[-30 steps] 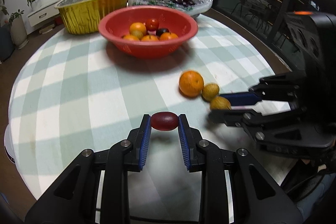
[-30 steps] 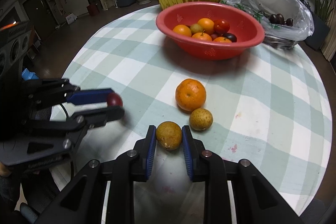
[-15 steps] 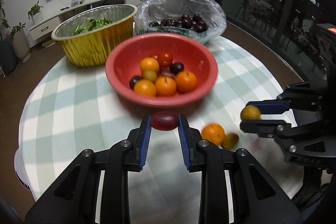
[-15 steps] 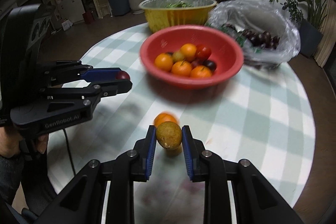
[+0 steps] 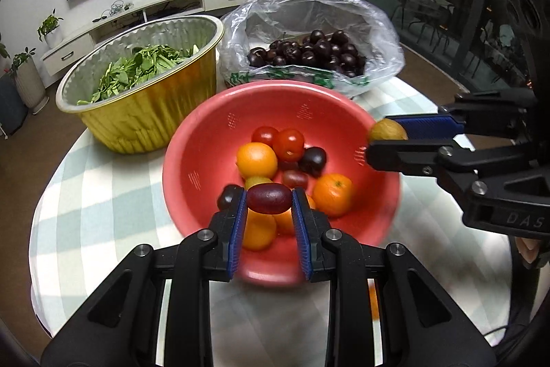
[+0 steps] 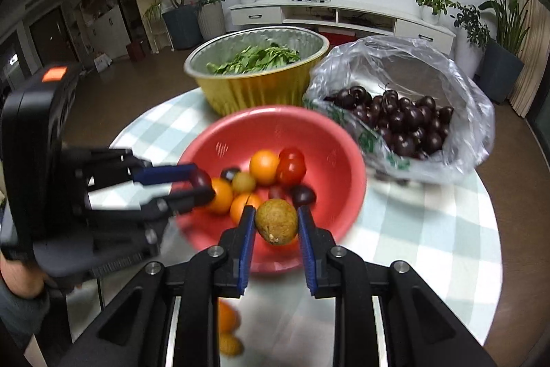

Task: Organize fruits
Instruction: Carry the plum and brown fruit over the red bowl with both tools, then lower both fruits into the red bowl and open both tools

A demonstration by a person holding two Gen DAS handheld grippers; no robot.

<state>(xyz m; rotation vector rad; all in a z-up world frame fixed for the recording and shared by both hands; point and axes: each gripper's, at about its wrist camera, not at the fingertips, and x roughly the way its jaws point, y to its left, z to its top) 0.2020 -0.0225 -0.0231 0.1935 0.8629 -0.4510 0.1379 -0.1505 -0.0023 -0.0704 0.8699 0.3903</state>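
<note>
My left gripper [image 5: 269,202] is shut on a dark red oval fruit [image 5: 270,197] and holds it above the near side of the red bowl [image 5: 206,140]. My right gripper [image 6: 276,221] is shut on a brownish-yellow round fruit [image 6: 276,221] and holds it over the bowl's near rim [image 6: 330,140]. The bowl holds several oranges, red tomatoes and dark plums. In the left wrist view the right gripper [image 5: 386,135] hangs at the bowl's right rim with its fruit [image 5: 385,130]. In the right wrist view the left gripper [image 6: 201,183] is over the bowl's left side.
A gold foil tub of green leaves [image 5: 144,92] [image 6: 257,71] stands behind the bowl. A clear plastic bag of dark cherries [image 5: 309,50] [image 6: 402,122] lies at the back right. An orange [image 6: 227,315] and a small yellow fruit [image 6: 229,344] lie on the checked tablecloth [image 5: 86,202] under my right gripper.
Both grippers have lifted their fruits off the table and moved forward until they hang over the red bowl. Both jaws stay shut on the fruits.
</note>
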